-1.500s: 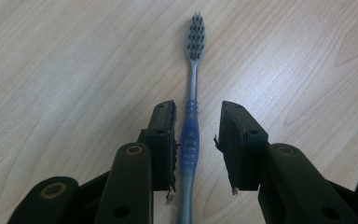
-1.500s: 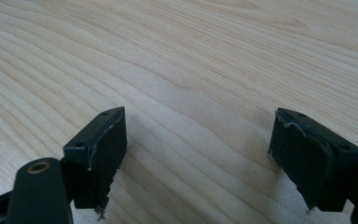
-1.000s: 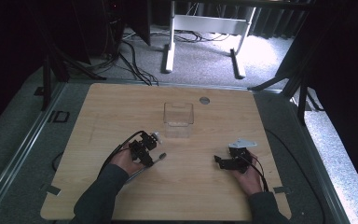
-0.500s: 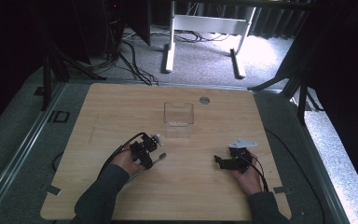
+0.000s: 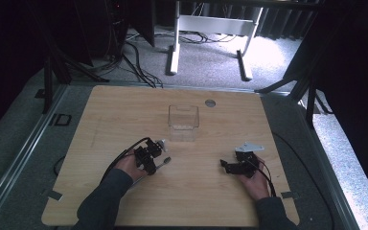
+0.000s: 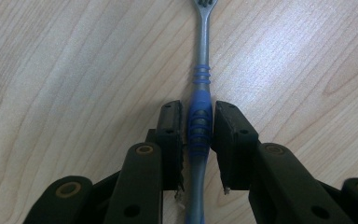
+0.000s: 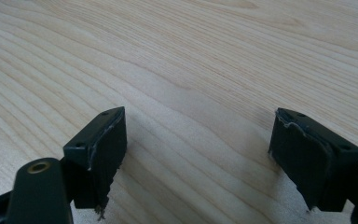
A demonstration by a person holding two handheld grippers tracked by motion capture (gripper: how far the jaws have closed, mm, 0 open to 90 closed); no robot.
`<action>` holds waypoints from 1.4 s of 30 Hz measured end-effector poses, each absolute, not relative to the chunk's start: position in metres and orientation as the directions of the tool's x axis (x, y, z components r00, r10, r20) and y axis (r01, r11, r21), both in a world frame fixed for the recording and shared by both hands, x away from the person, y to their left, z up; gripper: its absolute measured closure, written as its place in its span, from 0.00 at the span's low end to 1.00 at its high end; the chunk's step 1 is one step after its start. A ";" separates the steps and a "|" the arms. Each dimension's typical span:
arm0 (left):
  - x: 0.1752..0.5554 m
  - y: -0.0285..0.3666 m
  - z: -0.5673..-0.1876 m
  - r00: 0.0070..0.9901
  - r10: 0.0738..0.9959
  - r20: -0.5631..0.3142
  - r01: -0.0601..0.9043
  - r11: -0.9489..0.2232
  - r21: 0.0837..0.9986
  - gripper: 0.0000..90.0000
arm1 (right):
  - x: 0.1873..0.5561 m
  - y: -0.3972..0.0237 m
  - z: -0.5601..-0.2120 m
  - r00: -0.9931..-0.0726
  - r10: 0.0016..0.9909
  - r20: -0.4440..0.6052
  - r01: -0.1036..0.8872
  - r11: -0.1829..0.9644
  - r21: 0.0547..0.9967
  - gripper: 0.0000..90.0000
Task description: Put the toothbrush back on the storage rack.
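Note:
A grey toothbrush with a blue ribbed grip lies flat on the wooden table, its head pointing away from my left gripper. The jaws have just been closing and now flank the blue grip, with a thin gap still on the left side. In the high view the left gripper sits left of centre, and the toothbrush head pokes out to its right. My right gripper rests at the right, and its jaws stand wide apart over bare wood.
A clear plastic box stands on the table beyond both hands, near the middle. A small metal disc is set in the far edge. Cables trail from both grippers toward the near edge.
Both hands stay almost where they were. The left gripper has shifted only slightly around the toothbrush, and the right has not moved.

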State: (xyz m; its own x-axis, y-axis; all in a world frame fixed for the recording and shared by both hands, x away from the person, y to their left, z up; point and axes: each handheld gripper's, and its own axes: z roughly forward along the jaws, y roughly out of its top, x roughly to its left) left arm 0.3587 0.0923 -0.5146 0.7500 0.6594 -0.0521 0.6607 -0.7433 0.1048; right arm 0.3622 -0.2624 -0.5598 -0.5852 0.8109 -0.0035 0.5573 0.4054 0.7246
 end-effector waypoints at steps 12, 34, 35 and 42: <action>0.359 0.091 -0.516 0.755 0.655 -0.036 0.655 -0.750 0.092 0.87 | 0.362 -0.262 -0.560 -0.585 0.811 -0.004 0.557 0.406 0.725 0.21; 0.357 0.102 -0.502 0.738 0.673 -0.043 0.671 -0.725 0.155 0.87 | 0.362 -0.262 -0.560 -0.585 0.811 -0.004 0.557 0.405 0.724 0.21; 0.357 0.102 -0.502 0.736 0.675 -0.044 0.672 -0.723 0.159 0.87 | 0.362 -0.262 -0.560 -0.585 0.811 -0.004 0.557 0.405 0.725 0.21; 0.356 0.105 -0.496 0.730 0.682 -0.044 0.678 -0.713 0.182 0.87 | 0.362 -0.262 -0.560 -0.585 0.811 -0.004 0.557 0.405 0.725 0.21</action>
